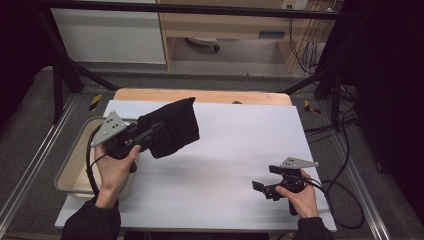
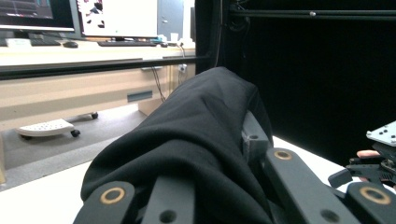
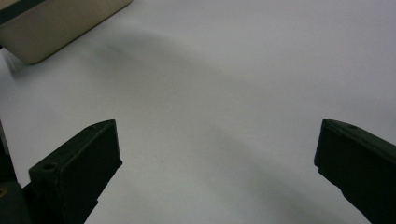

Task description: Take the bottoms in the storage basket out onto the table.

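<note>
A: The left gripper [image 1: 150,134] is clamped on the black cloth [image 1: 172,127], up in the air by the tub [image 1: 70,165]. It could slip and fall if the pinch is small.

B: The right gripper [image 1: 264,189] has jaws apart, holding nothing. The tub looks empty, maybe.

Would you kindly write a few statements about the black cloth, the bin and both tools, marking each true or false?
1. The left tool holds the black cloth. True.
2. The cloth lies flat on the white table. False: it hangs raised above it.
3. The right tool has its jaws open with nothing between them. True.
4. The beige bin stands at the table's right edge. False: it stands at the left edge.
5. The right tool grips the cloth's corner. False: it is well apart from the cloth.
</note>
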A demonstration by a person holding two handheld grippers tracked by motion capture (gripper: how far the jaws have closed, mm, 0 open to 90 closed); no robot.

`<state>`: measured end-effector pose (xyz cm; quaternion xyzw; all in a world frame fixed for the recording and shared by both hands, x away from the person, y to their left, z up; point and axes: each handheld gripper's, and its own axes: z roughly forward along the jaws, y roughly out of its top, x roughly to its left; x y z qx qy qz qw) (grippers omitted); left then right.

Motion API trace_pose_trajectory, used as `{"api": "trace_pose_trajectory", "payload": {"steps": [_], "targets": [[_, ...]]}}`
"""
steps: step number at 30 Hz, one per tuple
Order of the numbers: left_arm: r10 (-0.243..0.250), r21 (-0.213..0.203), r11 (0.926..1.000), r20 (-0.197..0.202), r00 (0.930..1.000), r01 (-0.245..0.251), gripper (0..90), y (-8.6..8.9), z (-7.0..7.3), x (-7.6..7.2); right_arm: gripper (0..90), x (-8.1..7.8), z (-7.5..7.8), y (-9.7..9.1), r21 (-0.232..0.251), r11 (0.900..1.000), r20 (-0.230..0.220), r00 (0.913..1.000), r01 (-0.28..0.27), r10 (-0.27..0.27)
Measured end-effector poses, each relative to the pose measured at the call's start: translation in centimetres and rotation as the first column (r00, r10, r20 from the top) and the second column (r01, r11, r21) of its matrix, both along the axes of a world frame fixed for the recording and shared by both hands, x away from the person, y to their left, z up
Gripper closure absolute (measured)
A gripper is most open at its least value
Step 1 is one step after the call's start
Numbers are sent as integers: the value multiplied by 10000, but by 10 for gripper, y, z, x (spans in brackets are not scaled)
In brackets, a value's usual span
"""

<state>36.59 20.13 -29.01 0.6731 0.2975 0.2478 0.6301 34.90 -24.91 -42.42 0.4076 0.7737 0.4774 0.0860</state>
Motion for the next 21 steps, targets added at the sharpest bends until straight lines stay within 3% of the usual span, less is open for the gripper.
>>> {"api": "trace_pose_trajectory", "payload": {"steps": [21], "targets": [[-802, 484, 9954, -550, 9953, 828, 789, -37, -22, 9, 9, 0, 1, 0, 72, 10000, 5, 10000, 28, -28]]}}
